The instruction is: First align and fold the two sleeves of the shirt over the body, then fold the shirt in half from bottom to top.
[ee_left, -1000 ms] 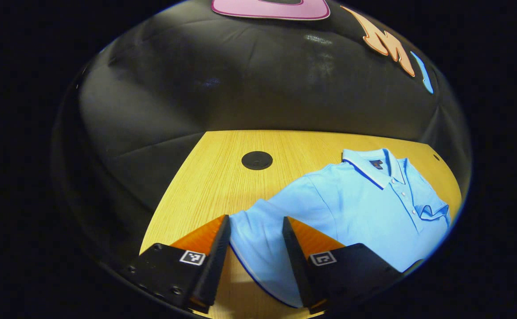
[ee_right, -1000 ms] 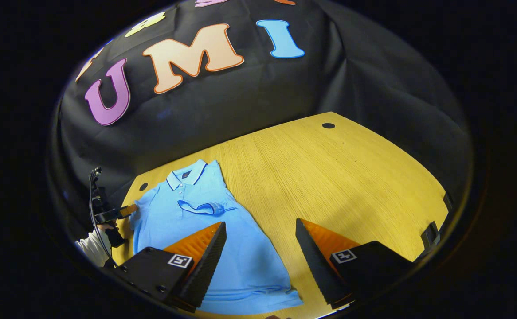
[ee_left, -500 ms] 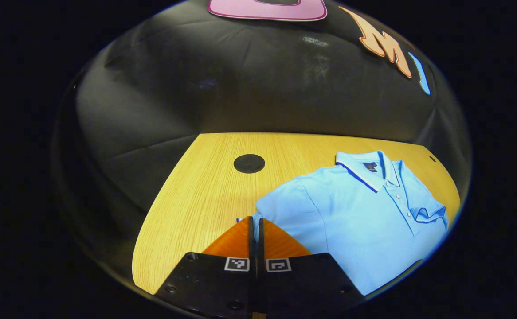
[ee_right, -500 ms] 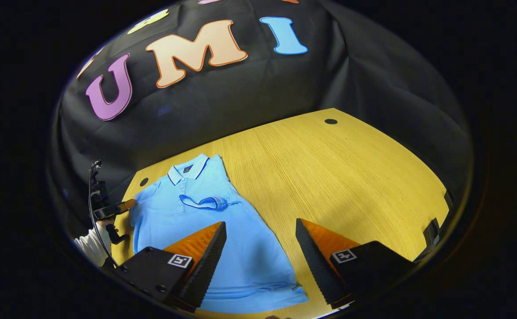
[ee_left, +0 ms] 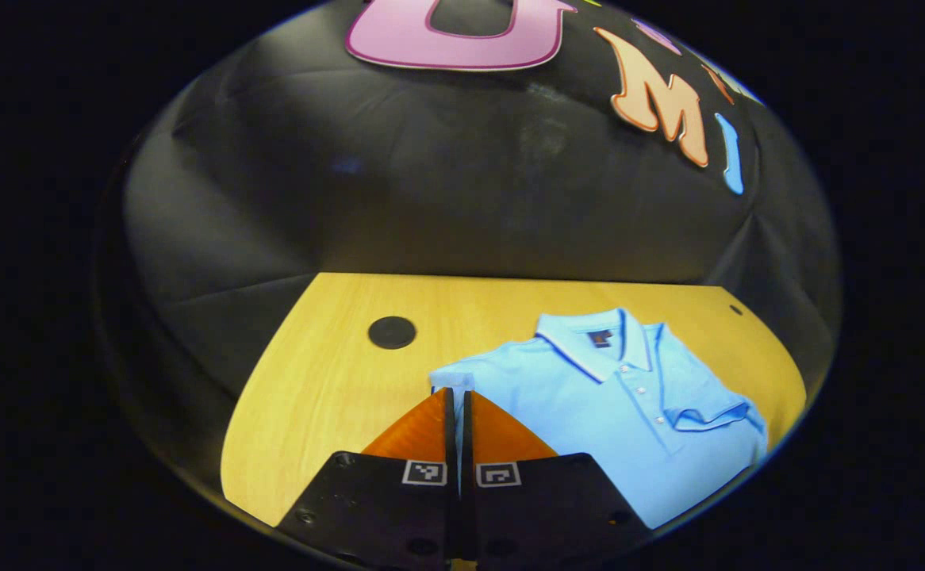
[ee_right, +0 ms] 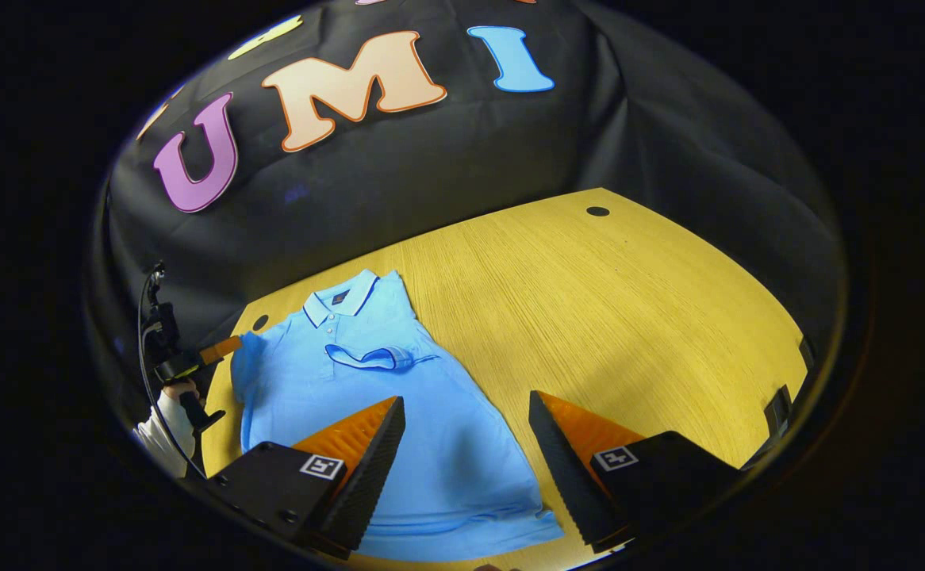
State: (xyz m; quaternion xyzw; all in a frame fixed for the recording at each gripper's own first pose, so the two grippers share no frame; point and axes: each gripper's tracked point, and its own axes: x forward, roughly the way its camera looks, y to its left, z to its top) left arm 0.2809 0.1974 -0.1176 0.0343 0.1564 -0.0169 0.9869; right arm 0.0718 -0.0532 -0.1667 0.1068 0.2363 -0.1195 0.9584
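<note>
the light blue shirt [ee_right: 383, 412] lies face up on the wooden desk [ee_right: 629, 317], collar toward the back edge by the booth wall and hem toward the front edge, so its long axis runs back to front. one sleeve [ee_right: 371, 357] is already folded across the chest. the other sleeve [ee_left: 454, 381] is pinched in the left gripper [ee_left: 456, 394], whose fingers are pressed together on the cloth at the sleeve's edge; in the right gripper view that left gripper [ee_right: 220, 349] sits at the shirt's outer shoulder, near the desk's left edge, with a hand [ee_right: 181, 392] around its handle. from there the shirt's body lies inward, across the long axis, so the fold looks like a sideways carry toward the button placket, and the left gripper is plainly the nearer one for it. it is held low and roughly level, pointing toward the back edge. the right gripper [ee_right: 466, 412] hovers near the front edge with its fingers spread wide and nothing between them, over the shirt's lower part and the bare desk beside it, close to the hem [ee_right: 462, 535]. judging by this, the second sleeve fold is under way and the bottom-to-top fold is not yet begun.
</note>
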